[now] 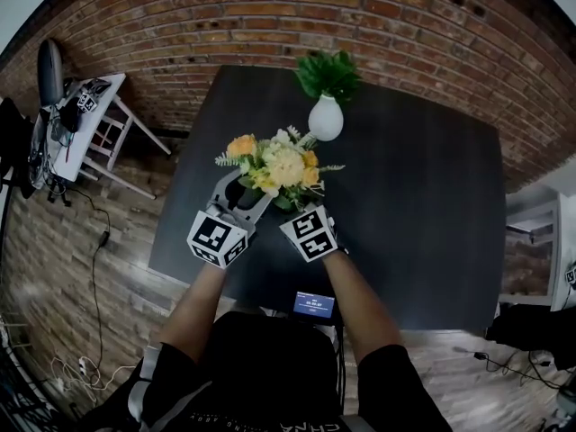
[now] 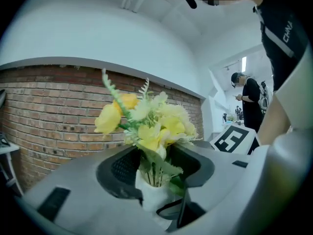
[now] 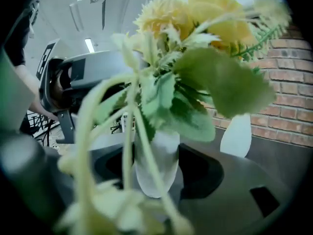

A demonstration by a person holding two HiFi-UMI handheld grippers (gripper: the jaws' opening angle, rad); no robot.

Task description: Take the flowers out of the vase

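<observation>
The flowers (image 1: 279,165) stand in the vase (image 2: 152,194) between both my tongs. I judge them light and floppy, stiff only in the stems. The blooms would crush, so the stems just above the rim are the place to pinch. The vase looks smooth, easy to tip and breakable. My left tongs (image 2: 155,175) are partly closed, pads against its neck on both sides. My right tongs (image 3: 156,168) stand wider, astride its belly, pads just beside it without plainly pressing, leaves drooping before them.
</observation>
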